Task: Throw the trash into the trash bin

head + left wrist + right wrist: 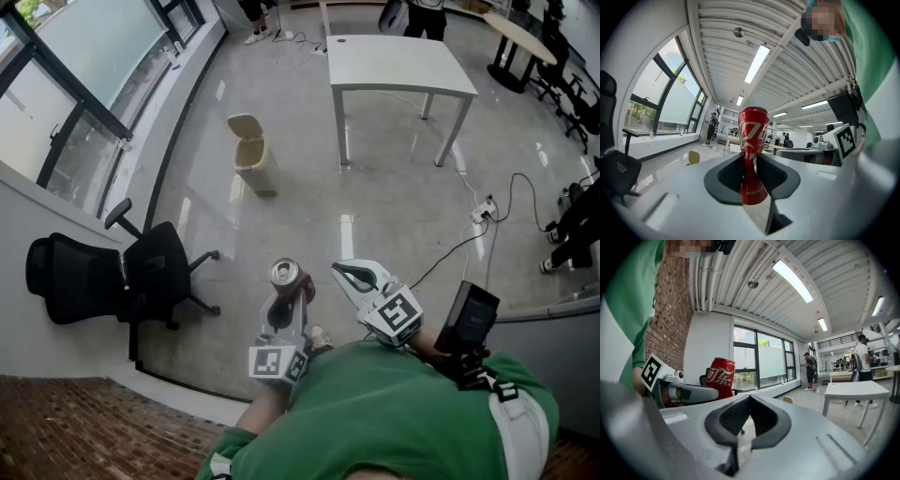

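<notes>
— Two tools out in front, close to the green shirt. What's in them?

— The left tool (282, 314) is clamped low on a red can (753, 129). The can stands upright with its top clear of the jaws, which I'd judge a steady way to carry it. The right tool (749, 401) has its jaws brought together on nothing — probably just kept out of the way.

— Any print?

— White Chinese characters run down the can's side in the Coca-Cola style. In the right gripper view the last two read 可乐. The cubes on the tools carry only black-and-white square markers.

— And the target?

— Past an office chair (141, 277) on the left, the trash bin (249, 150) stands on the floor (375, 206) well ahead. Its lid is tipped back and its mouth is open — ready for a drop. The can is well apart from it, so the carry is not yet done.
</notes>
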`<action>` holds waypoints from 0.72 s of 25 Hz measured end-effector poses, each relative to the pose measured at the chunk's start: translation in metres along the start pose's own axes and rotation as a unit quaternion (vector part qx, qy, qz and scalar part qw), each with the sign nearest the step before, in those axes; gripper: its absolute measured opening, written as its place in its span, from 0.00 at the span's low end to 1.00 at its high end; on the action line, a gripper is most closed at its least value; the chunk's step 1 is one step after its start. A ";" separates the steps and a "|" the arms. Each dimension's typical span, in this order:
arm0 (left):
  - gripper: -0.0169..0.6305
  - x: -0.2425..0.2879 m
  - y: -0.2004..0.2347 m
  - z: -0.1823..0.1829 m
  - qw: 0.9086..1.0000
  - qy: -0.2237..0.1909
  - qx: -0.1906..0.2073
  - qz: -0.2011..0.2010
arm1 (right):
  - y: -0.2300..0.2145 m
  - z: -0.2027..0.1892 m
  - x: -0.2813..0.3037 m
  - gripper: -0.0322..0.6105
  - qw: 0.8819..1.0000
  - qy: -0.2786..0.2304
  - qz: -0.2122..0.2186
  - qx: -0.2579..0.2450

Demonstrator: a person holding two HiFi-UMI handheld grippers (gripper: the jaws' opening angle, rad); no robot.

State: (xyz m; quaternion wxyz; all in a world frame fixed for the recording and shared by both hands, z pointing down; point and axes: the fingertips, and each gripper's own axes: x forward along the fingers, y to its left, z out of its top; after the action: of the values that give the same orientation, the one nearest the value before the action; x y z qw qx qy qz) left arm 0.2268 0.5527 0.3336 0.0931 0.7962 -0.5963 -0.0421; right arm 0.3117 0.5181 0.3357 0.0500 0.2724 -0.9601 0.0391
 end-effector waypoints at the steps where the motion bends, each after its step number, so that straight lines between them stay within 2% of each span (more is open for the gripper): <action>1: 0.16 -0.001 0.000 0.000 1.000 0.001 0.000 0.001 | 0.001 0.000 0.000 0.05 1.000 0.001 0.001 0.000; 11: 0.16 -0.003 0.001 -0.002 1.000 0.006 -0.003 0.001 | -0.003 -0.003 0.000 0.05 1.000 0.013 -0.011 0.002; 18: 0.16 -0.001 0.002 -0.001 1.000 0.007 0.000 0.002 | 0.002 -0.002 0.001 0.05 1.000 -0.009 0.006 0.016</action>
State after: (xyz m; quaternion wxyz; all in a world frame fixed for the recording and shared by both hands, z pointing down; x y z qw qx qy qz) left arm 0.2247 0.5530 0.3348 0.0973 0.7953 -0.5972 -0.0367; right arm 0.3093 0.5196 0.3374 0.0371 0.2676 -0.9614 0.0524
